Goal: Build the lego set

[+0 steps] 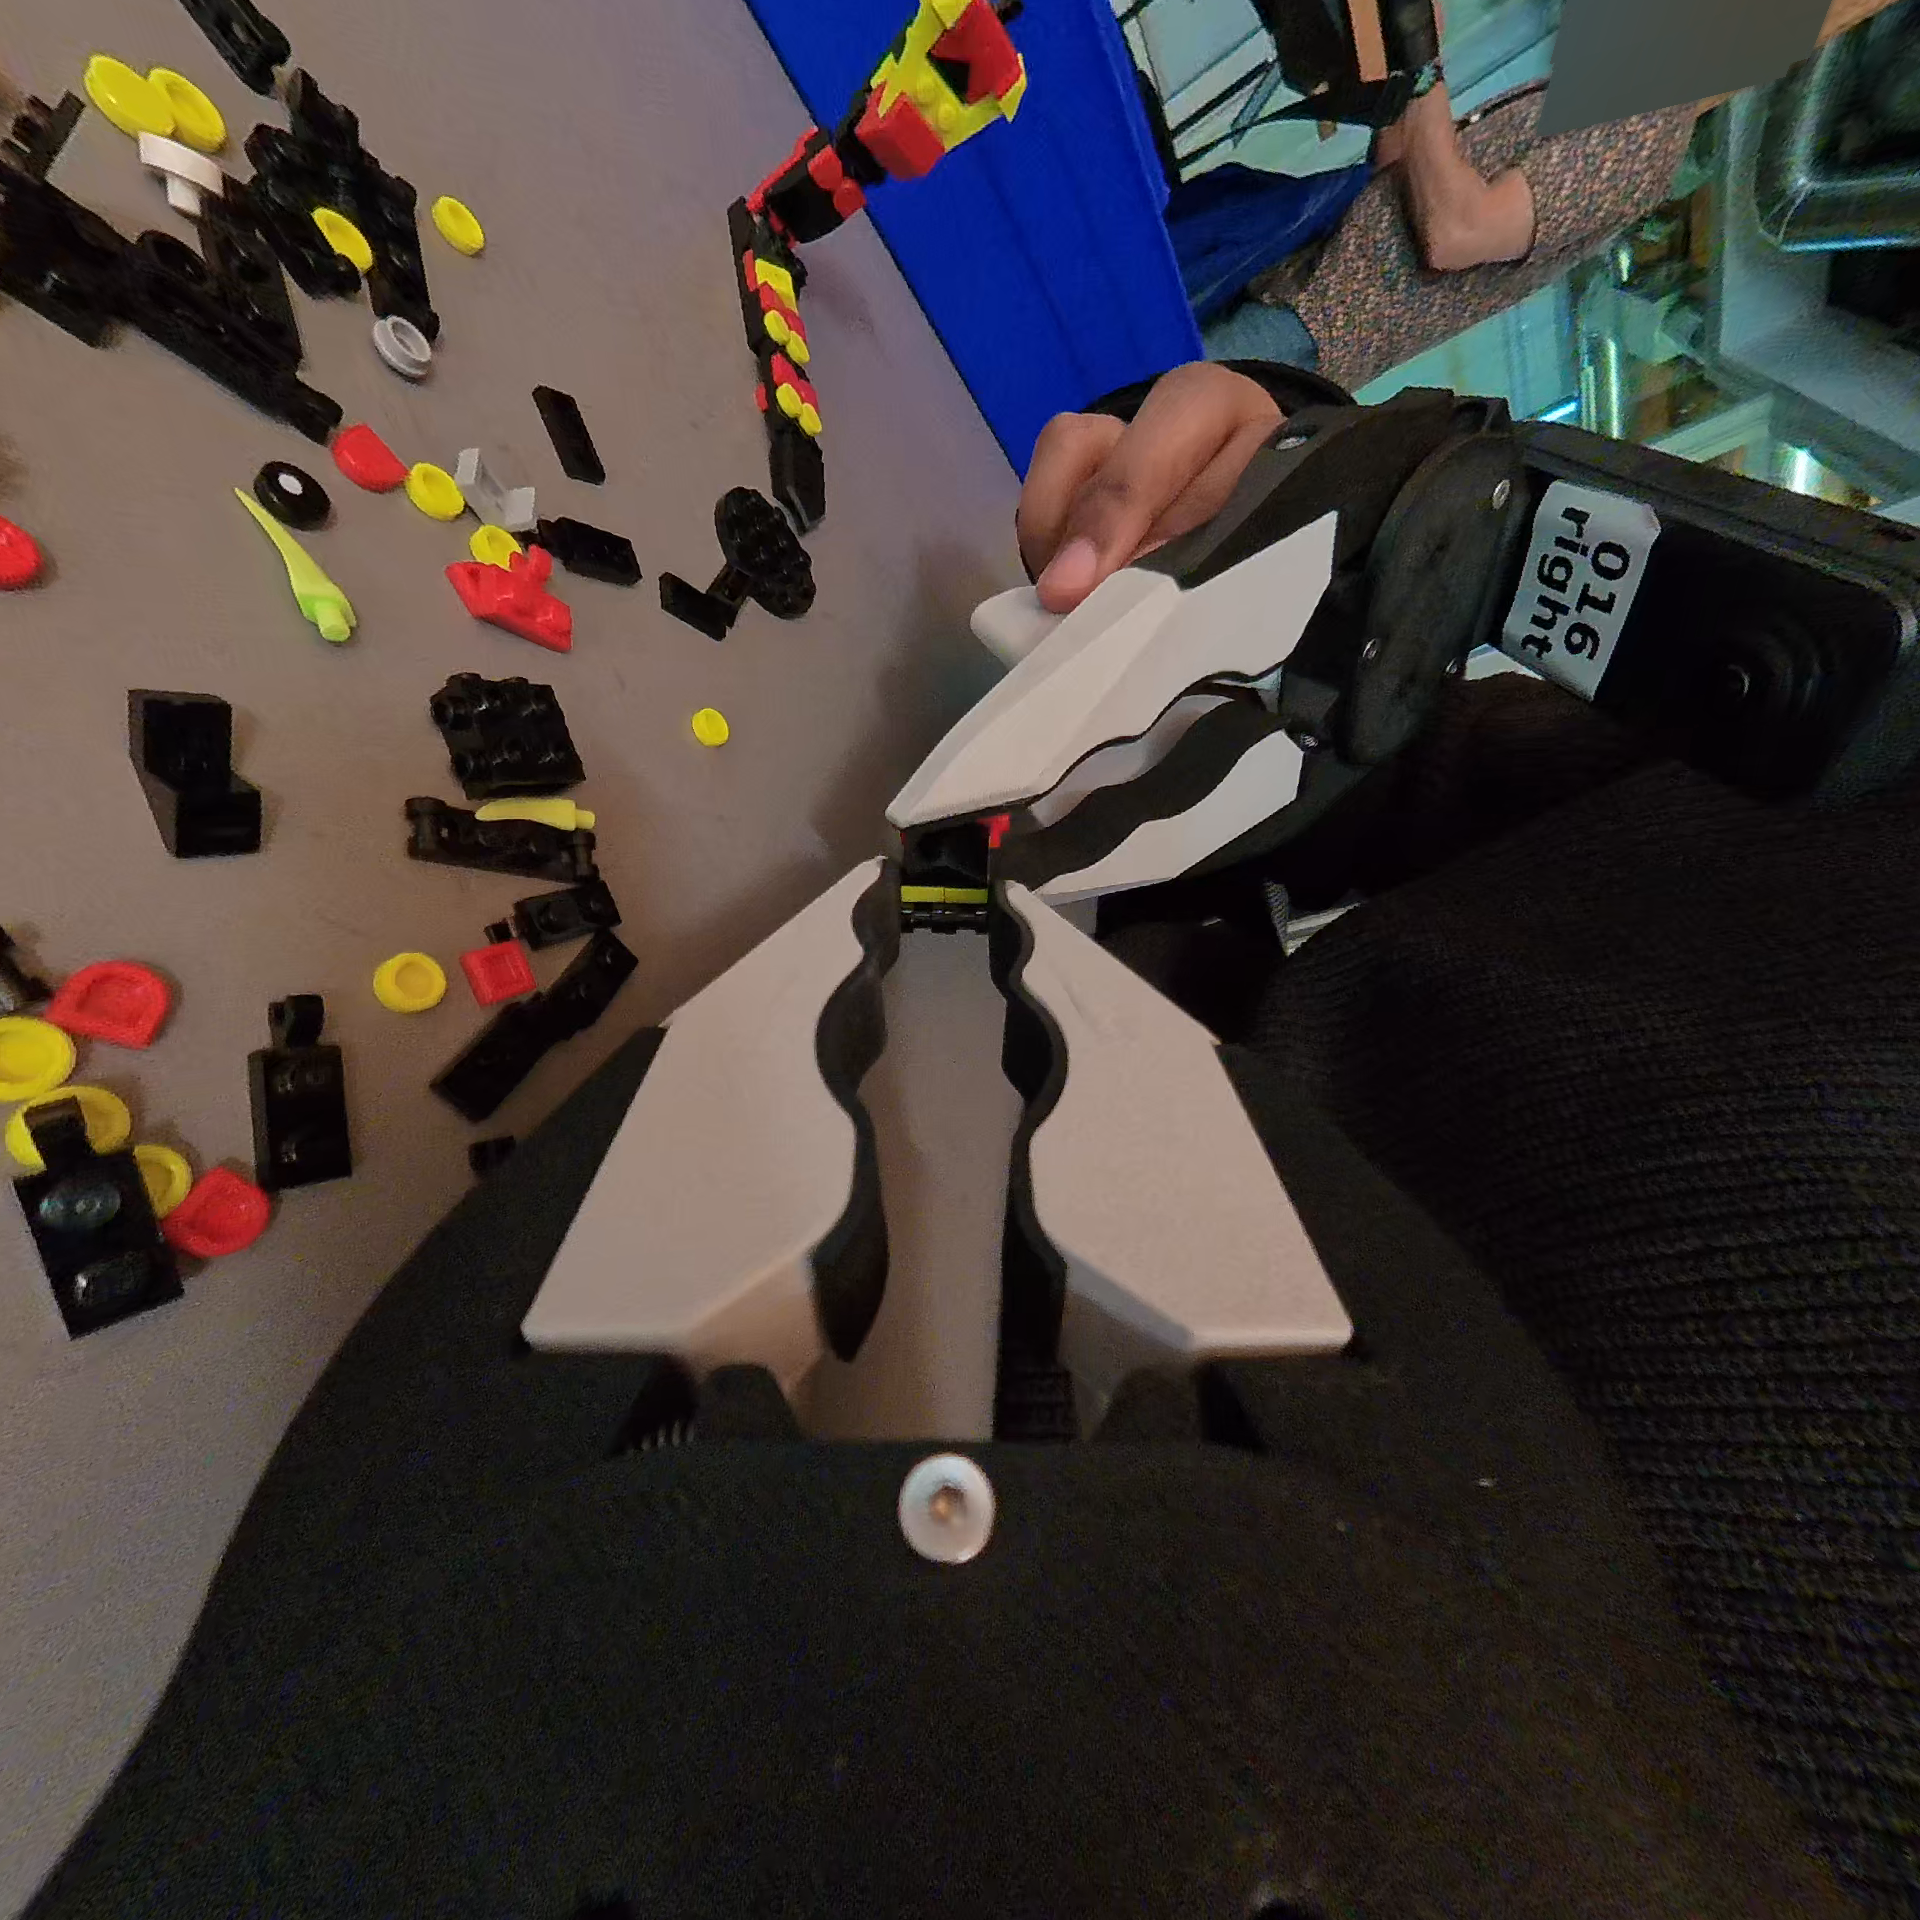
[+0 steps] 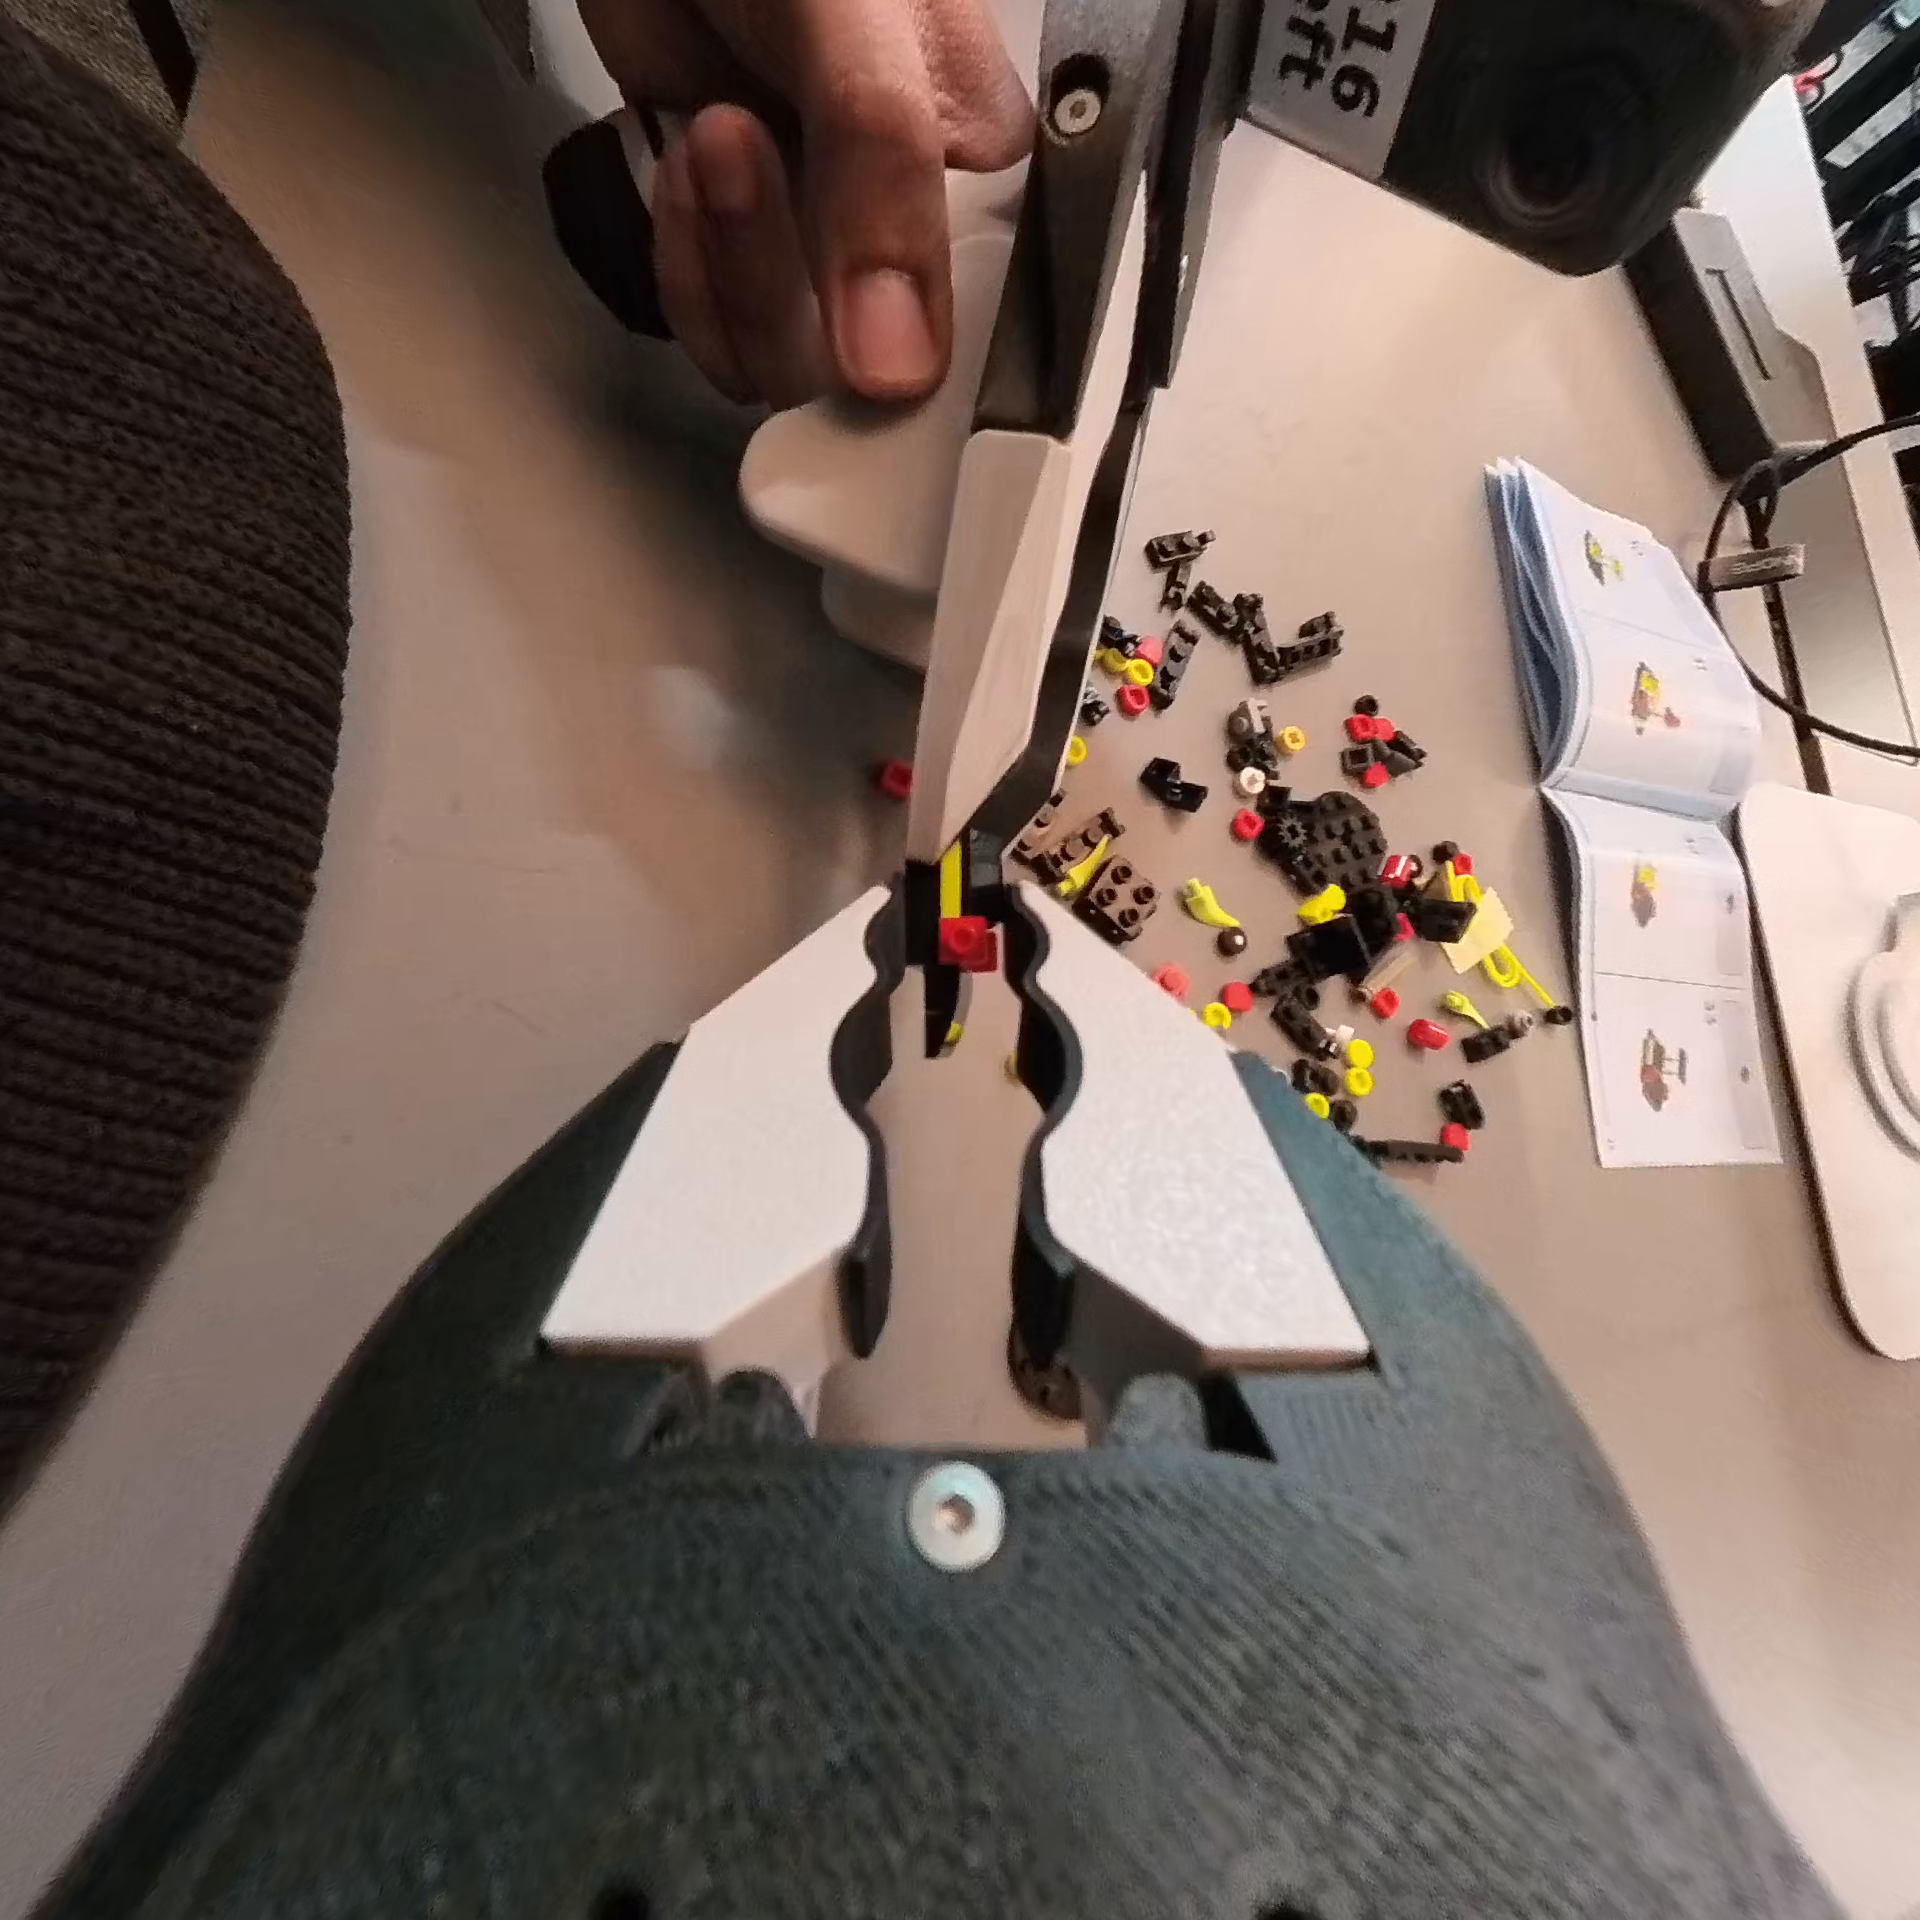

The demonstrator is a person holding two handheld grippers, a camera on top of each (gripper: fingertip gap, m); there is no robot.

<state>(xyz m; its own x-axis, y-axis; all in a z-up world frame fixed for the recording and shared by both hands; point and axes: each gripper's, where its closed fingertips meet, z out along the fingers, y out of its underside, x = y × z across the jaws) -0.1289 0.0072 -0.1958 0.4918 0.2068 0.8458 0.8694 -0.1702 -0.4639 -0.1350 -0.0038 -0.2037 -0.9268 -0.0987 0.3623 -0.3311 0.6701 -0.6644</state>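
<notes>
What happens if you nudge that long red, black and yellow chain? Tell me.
The segmented chain would probably bend at its joints rather than slide stiffly, since it already lies curved on the table. It looks light. Its raised end section might tip.

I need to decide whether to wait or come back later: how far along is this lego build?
Partly done. A long red, yellow and black section already stands assembled on the table. In hand: the left gripper and right gripper both pinch one small black, yellow and red sub-assembly, apparently pressing it together. Left: many loose pieces lie scattered, and the instruction booklet lies open.
</notes>
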